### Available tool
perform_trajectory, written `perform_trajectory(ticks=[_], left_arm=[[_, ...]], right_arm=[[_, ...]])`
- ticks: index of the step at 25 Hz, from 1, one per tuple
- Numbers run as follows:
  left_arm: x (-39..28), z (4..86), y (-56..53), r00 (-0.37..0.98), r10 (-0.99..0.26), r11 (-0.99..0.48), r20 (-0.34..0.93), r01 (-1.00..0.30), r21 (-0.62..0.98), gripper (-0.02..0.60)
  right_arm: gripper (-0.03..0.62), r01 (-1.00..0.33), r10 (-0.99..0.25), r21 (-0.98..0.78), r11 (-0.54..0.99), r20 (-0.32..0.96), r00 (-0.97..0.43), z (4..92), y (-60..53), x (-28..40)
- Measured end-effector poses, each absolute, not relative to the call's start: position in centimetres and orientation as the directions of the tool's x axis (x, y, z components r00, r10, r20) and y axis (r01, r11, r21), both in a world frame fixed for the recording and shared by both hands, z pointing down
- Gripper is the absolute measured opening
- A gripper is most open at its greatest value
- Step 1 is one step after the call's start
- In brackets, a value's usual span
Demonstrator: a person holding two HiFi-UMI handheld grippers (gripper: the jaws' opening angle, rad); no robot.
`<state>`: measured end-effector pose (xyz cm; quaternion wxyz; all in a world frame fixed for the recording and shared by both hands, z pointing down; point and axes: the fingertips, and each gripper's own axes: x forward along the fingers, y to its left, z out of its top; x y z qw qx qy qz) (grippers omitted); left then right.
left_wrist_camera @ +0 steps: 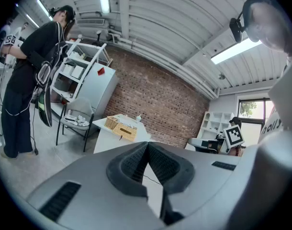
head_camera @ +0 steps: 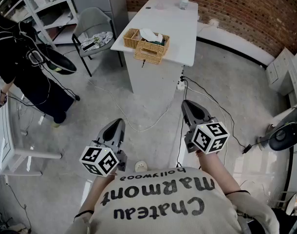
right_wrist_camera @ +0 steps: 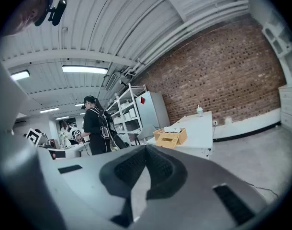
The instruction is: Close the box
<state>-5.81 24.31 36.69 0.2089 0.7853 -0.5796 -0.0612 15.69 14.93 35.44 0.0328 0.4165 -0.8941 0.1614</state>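
Close under the head camera, the left tool (head_camera: 118,124) and the right tool (head_camera: 188,105) are held out over the grey floor (head_camera: 221,72), each with its jaws together and nothing between them. Far beyond them the wicker box (head_camera: 149,50) sits at the near left corner of the white bench (head_camera: 180,30), with something white lying on top of it. A small bottle (head_camera: 183,2) stands at the bench's far end. Left of the bench is a grey chair (head_camera: 92,23), further left a person in black (head_camera: 22,67), and a brick wall (head_camera: 226,9) runs behind
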Motion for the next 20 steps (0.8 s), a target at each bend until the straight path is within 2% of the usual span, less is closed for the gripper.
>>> perform_trajectory(ticks=[20], left_arm=[[-14.5,34.3,20.6,0.382,-0.922,-0.336,0.067,-0.873,0.354,0.002]], right_arm=[[0.003,-0.792,-0.789,-0.270,0.547,0.148,-0.596,35.1,13.3,8.0]])
